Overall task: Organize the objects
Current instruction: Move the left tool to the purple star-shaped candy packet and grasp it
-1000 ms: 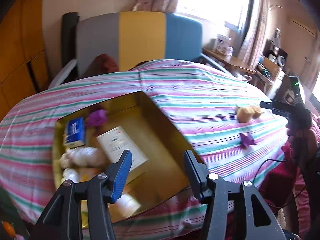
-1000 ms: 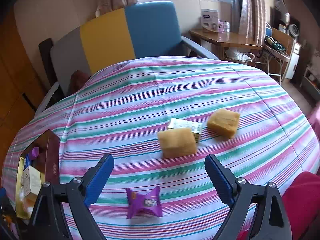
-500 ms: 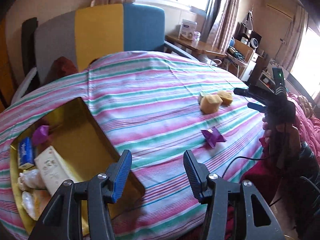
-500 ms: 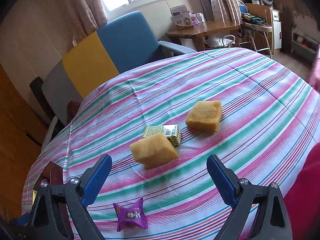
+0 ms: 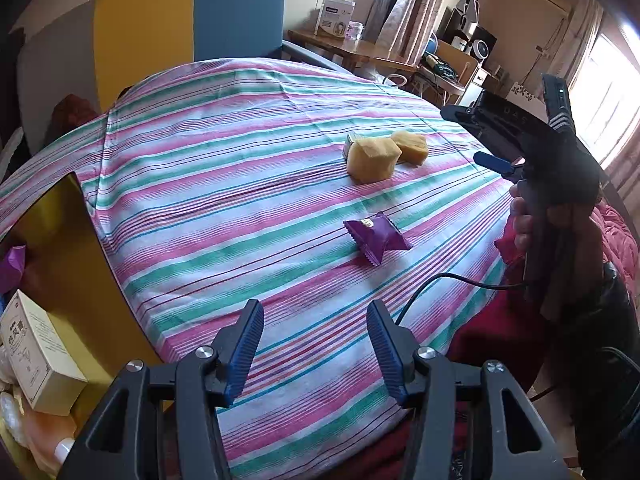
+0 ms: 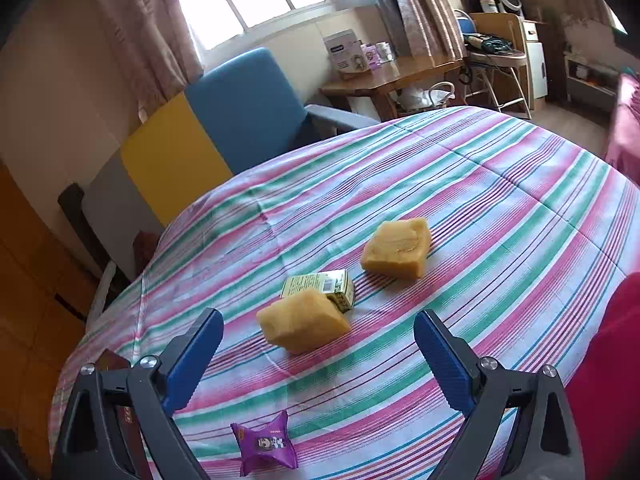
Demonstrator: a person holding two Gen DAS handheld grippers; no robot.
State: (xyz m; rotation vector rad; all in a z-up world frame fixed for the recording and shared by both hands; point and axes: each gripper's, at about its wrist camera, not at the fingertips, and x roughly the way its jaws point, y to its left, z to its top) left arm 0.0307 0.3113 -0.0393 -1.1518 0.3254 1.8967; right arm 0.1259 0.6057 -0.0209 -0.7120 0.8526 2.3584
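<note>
On the striped tablecloth (image 5: 224, 184) lie a purple snack packet (image 5: 377, 237), two yellow sponge blocks (image 5: 373, 159) (image 5: 410, 147) and a small green box (image 6: 320, 289) tucked behind the nearer block. My left gripper (image 5: 316, 348) is open and empty, near the table's front edge, short of the purple packet. My right gripper (image 6: 316, 364) is open and empty, hovering in front of the nearer yellow block (image 6: 303, 325), with the purple packet (image 6: 265, 443) below its left finger. It also shows in the left wrist view (image 5: 496, 136), held in a hand.
An open yellow-lined storage box (image 5: 76, 280) at the left holds a white carton (image 5: 34, 356), a purple packet and other items. A grey, yellow and blue chair (image 5: 168, 28) stands behind the table. A wooden desk (image 6: 392, 76) stands further back. A black cable (image 5: 452, 284) hangs at the right edge.
My left gripper has swung right, away from the storage box and toward the purple packet and yellow blocks. My right gripper has moved in closer to the nearer yellow block. Both stayed open.
</note>
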